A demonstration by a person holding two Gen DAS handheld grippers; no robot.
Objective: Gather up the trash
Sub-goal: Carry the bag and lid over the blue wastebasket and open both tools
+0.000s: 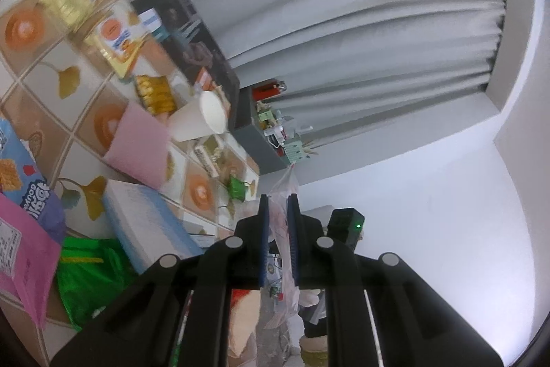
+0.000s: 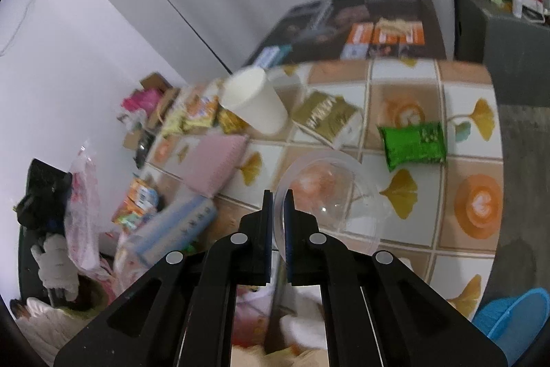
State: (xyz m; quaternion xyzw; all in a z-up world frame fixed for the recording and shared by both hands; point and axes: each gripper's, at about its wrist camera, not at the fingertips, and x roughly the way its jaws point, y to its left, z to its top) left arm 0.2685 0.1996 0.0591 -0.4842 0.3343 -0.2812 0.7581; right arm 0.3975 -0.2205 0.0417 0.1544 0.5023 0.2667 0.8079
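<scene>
Left wrist view: the left gripper pinches the thin trash bag, soft and floppy, just off the table edge. Right wrist view: the right gripper squeezes the rim of the clear cup. It looks light, slippery and easy to crush, so the rim is the best hold.

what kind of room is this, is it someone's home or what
Probably a lived-in home room: a table with a ginkgo-and-coffee-print cover strewn with snack wrappers, a paper cup, and grey curtains behind.
</scene>
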